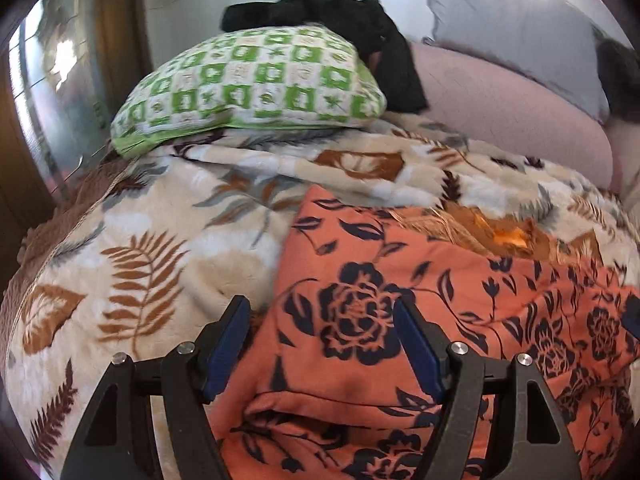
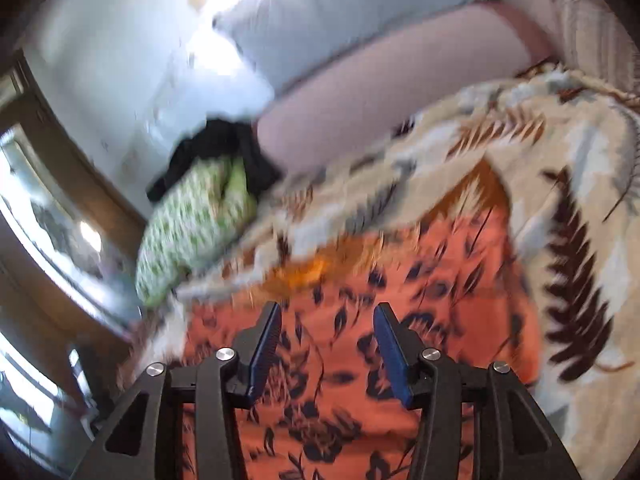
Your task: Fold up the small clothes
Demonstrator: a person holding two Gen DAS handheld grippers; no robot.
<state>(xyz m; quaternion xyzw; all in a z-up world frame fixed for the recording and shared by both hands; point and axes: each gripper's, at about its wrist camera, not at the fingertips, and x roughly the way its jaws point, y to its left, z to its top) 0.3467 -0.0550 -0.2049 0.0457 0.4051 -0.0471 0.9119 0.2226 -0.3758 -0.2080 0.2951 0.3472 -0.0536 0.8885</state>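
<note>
The orange floral garment (image 1: 400,320) lies spread on the leaf-patterned blanket (image 1: 140,240) near the cameras, a soft, broad surface that gives room to flatten and fold it; a crease across its near part suggests one layer is already turned over another, though how many folds are done I cannot tell. The left gripper (image 1: 322,344) hangs over the garment's left edge with its jaws standing wide and nothing between the blue pads, probably placed there to take that edge or to let it settle. The right gripper (image 2: 326,350) sits above the middle of the same cloth, its jaws parted about halfway and empty, seemingly ready to pin or pinch the fabric. Farther off, a green checked pillow (image 1: 248,84) with dark clothing (image 1: 360,28) draped behind it lies well clear of the work, as does the grey pillow (image 1: 512,36) at the far right.
</note>
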